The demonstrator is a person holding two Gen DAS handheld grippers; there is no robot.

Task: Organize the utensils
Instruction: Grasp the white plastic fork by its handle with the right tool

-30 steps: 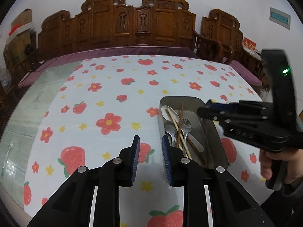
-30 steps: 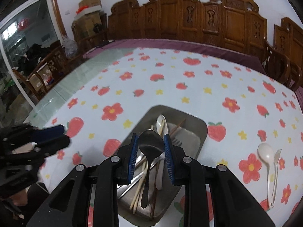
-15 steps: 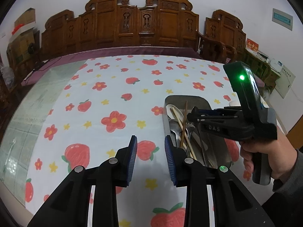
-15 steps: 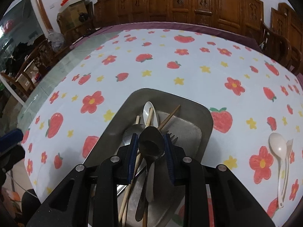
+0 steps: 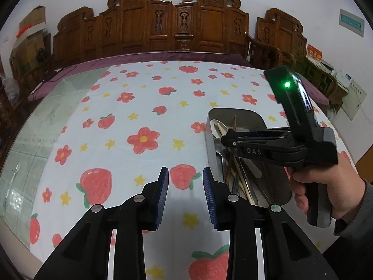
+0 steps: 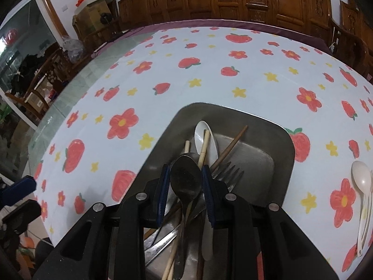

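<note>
A steel tray [image 6: 275, 135] sits on the flowered tablecloth and holds a white spoon [image 6: 205, 135], a fork [image 6: 229, 171], chopsticks [image 6: 204, 148] and other utensils. My right gripper [image 6: 185, 180] is shut on a metal spoon [image 6: 186, 178] by its bowl, low over the tray. In the left wrist view the right gripper [image 5: 227, 138] reaches over the tray [image 5: 244, 114] from the right. My left gripper [image 5: 185, 187] is open and empty above the cloth, just left of the tray.
Two white plastic spoons [image 6: 362, 186] lie on the cloth right of the tray. Carved wooden chairs [image 5: 177, 23] line the table's far side. The table's near edge is close below both grippers.
My right gripper has lowered with the metal spoon closer into the tray. The left gripper has stayed still and open; the right gripper's body has shifted right in its view.
</note>
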